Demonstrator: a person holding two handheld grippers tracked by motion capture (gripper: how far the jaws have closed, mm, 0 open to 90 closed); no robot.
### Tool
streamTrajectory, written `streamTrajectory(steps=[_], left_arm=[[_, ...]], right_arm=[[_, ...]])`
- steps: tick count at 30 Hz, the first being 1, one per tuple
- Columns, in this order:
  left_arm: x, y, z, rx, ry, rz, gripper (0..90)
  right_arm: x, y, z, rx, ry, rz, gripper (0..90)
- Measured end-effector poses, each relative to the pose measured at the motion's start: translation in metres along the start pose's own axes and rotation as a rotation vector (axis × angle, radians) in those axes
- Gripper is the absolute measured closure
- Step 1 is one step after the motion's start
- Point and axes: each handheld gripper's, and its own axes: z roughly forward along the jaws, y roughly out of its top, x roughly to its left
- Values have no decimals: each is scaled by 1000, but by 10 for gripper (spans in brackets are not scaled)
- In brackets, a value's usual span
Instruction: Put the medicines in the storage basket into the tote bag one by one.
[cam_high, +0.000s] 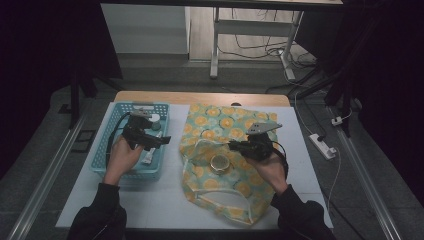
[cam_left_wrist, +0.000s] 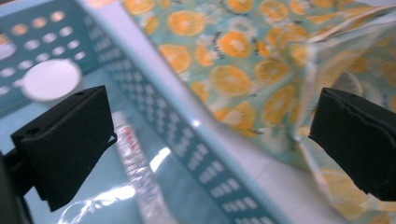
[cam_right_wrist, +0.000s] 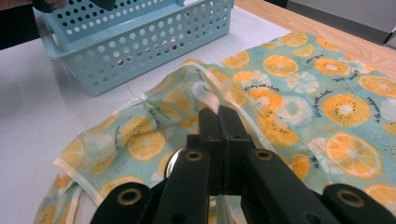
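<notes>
Right gripper (cam_right_wrist: 223, 122) clamped shut on the orange-print bag's (cam_right_wrist: 299, 79) rim; left gripper (cam_left_wrist: 210, 140) wide open, empty, above the blue basket (cam_left_wrist: 205, 163).

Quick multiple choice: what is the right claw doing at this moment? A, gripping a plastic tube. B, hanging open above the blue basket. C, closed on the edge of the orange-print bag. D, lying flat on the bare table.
C: in the right gripper view the right claw has its jaws pressed together on the rim of the orange-print bag, well away from the blue basket.
</notes>
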Motion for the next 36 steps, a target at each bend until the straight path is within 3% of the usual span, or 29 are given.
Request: streamTrajectory(steps=[4,10,20,32,36], left_arm=[[10,-6,0,28,34,-31,2],[21,-15,7,76,106,-30,3],[31,-24,23,153,108,-35,3],[32,-32,46,320,106,-5,1],[31,-33,52,376,131,5,1]], right_arm=[[0,0,0,0,-2,0,894],[0,0,0,0,-1,0,893],[0,0,1,1,3,-2,893],[1,-1,3,11,6,-3,893],[1,-2,4,10,8,-3,893]])
